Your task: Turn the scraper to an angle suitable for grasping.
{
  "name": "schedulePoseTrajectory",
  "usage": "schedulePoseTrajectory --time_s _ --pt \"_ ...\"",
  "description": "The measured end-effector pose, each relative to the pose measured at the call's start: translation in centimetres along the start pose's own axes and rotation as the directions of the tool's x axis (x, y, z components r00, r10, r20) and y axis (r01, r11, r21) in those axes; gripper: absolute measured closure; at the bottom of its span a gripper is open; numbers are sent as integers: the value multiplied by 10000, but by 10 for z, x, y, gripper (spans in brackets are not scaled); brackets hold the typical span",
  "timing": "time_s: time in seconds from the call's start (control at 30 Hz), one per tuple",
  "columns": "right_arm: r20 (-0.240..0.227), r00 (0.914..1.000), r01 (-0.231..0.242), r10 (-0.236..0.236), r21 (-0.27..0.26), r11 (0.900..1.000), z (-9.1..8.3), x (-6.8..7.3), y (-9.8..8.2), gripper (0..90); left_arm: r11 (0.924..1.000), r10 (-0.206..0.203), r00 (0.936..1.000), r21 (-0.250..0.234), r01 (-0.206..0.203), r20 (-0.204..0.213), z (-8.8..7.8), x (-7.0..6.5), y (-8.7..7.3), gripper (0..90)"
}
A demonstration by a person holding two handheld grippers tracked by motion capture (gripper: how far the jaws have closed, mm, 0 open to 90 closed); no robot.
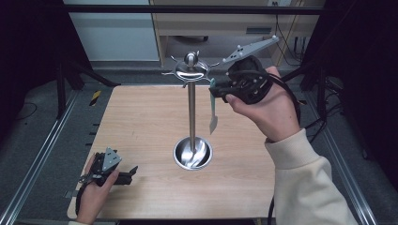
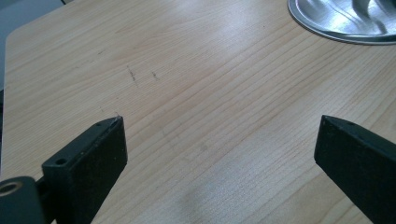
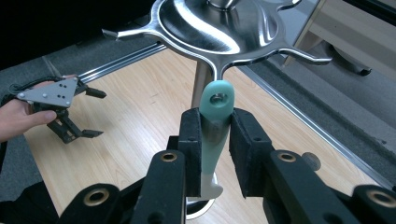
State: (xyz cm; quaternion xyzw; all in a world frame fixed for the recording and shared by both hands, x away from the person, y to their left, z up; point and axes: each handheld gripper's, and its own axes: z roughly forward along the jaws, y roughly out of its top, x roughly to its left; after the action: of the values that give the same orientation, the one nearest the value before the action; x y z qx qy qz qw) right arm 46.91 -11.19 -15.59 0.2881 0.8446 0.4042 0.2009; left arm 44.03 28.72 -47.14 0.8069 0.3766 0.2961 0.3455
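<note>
Right gripper view: right gripper (image 3: 215, 135) fingers clamp the teal-handled utensil (image 3: 215, 116); left gripper (image 2: 219, 149) fingers apart.

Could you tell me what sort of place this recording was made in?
Probably a lab recording station, not a kitchen: a bare wooden table edged by metal rails, dark frame posts, and loose cables by plain cabinets behind.

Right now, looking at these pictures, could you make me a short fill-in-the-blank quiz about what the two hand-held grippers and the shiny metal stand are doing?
1. The right gripper is shut on the ____ handle of a hanging utensil.
2. The handle's end has a ____ for a hook of the steel stand.
3. The left gripper, jaws ____, rests on the wooden table.

Missing words: mint-green; hole; open
</note>
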Motion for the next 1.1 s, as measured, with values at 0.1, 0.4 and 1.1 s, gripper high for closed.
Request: schedulePoseTrajectory --time_s 0.1,0.4,1.1 --pt "0 10000 -17 17 18 10000 4 1 1 748 10000 -13 10000 -7 13 -3 0 0 0 24" --pt "-187 9998 -119 114 -235 9997 5 -1 -4 744 10000 31 10000 34 -31 30 0 0 0 23" --pt "378 9970 -635 675 -997 9930 -8 -18 -37 515 9998 132 9999 127 -133 16 0 0 0 23"
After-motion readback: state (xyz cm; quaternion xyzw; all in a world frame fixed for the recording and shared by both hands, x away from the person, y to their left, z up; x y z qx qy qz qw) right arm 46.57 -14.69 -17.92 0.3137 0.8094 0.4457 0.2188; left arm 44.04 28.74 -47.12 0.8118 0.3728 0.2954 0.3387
